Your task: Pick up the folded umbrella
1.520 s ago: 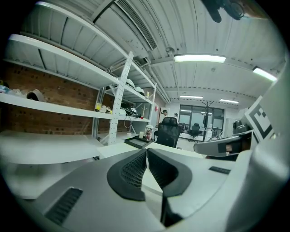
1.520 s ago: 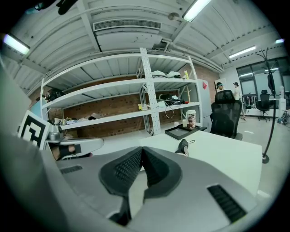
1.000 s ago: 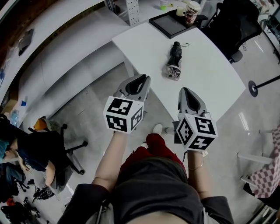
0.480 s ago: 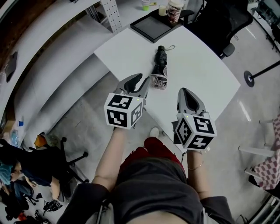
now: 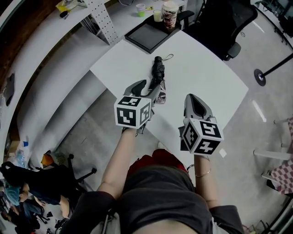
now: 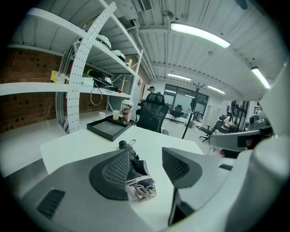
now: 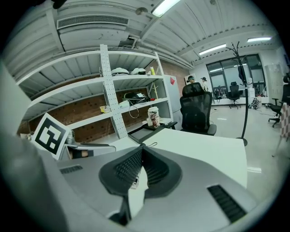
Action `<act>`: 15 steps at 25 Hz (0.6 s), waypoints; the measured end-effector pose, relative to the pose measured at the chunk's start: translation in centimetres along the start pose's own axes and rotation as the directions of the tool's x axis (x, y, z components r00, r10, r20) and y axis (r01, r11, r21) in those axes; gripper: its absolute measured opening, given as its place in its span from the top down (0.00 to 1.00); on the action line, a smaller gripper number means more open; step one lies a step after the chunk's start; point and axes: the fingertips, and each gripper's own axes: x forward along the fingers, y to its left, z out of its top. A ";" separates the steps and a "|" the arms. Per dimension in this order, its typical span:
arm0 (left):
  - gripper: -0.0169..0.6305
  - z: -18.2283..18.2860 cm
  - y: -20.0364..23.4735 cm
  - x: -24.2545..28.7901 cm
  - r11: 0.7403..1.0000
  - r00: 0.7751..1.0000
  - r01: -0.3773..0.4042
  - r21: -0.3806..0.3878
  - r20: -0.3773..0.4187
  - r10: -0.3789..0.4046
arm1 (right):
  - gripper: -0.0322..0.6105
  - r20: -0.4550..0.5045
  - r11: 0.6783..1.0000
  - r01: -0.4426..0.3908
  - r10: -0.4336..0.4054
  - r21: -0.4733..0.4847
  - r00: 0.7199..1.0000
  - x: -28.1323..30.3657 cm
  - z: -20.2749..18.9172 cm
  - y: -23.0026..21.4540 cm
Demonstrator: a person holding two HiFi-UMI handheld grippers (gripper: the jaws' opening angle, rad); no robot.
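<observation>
White table (image 5: 201, 68), grey floor around it. Left to right in the head view:

- White shelving with a perforated upright (image 5: 101, 20) sits far left, behind the table.
- Black tray (image 5: 145, 35) is at the table's far corner. A patterned cup (image 5: 169, 9) stands at the tray's far edge. On it or behind it, can't tell.
- Left gripper (image 5: 149, 87) is over the table's near-left edge and angled down. Jaws are apart and opening. Its own view shows the canopy end of the folded umbrella (image 6: 136, 174) in the gap. That end is close to the left pad and clear of the right one. Neither pad presses on it, so nothing is gripped.
- The folded umbrella is black and lies flat on the table near its front-left edge. Its long axis runs away from the person. The handle end with the strap loop points at the tray, and the bunched canopy end is nearest the person. In the head view the left gripper's right jaw overlaps that canopy end.
- Right gripper (image 5: 194, 97) is right of the umbrella, apart from it, above the table's near edge. Jaw tips meet in its own view, with nothing between them.
- Black office chair (image 5: 219, 23) is at the table's far-right side.
- Round stand base (image 5: 259, 77) is on the floor, far right.
</observation>
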 end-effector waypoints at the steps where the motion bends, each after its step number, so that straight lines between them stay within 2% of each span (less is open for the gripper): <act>1: 0.64 0.0 0.1 0.6 1.000 1.000 0.001 -0.002 -0.010 -0.001 | 0.92 -0.002 1.000 0.006 -0.006 0.003 1.000 0.2 0.0 -0.4; 12: 0.55 -1.7 1.6 7.2 0.997 0.992 -0.048 -0.064 -0.117 0.040 | 0.92 -0.077 0.999 0.035 -0.036 -0.013 0.996 3.4 -1.0 -3.2; 15: 0.53 -2.1 2.0 8.6 0.996 0.988 -0.066 -0.057 -0.140 0.058 | 0.92 -0.090 0.999 0.036 -0.038 -0.018 0.995 4.2 -1.2 -3.5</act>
